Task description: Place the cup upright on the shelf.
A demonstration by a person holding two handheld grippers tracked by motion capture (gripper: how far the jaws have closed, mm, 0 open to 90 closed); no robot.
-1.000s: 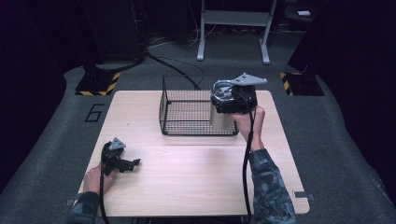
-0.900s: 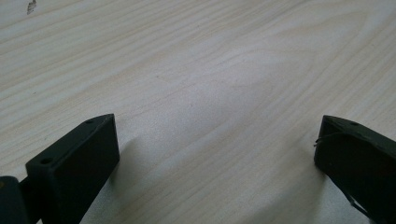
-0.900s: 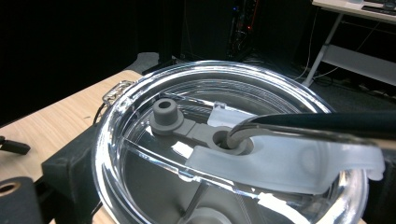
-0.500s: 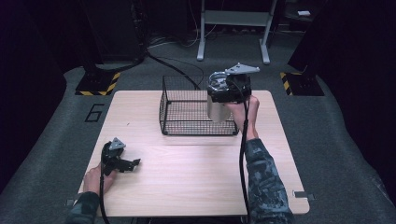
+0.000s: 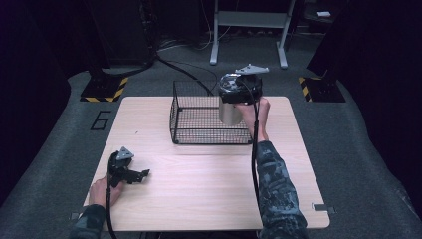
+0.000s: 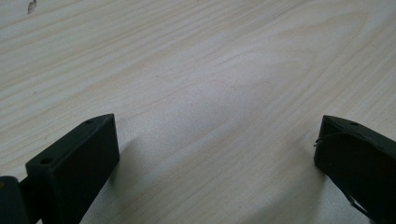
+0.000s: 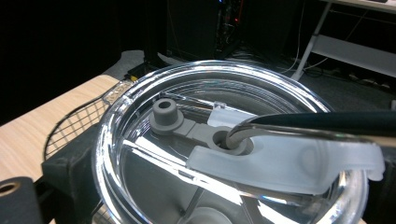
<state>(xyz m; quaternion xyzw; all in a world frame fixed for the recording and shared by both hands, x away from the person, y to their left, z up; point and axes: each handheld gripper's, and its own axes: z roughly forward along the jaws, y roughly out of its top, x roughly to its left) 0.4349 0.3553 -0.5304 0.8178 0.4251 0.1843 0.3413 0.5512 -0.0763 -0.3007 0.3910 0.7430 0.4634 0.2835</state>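
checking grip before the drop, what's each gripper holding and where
Right gripper clamps a steel tumbler near its clear-lidded top, above the wire basket. Left gripper is open, holding nothing.

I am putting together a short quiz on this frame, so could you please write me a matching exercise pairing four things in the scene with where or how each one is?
Things:
1. left gripper
2. right gripper
3. wire basket
4. steel tumbler

States:
A. black mesh, standing on the far half of the table
B. held up at the basket's right end, clear lid with a straw through it
C. jaws apart with nothing between them, low over the bare wood near the person's side
D. clamped around the top of a cup

Pairs: 1-C, 2-D, 3-A, 4-B
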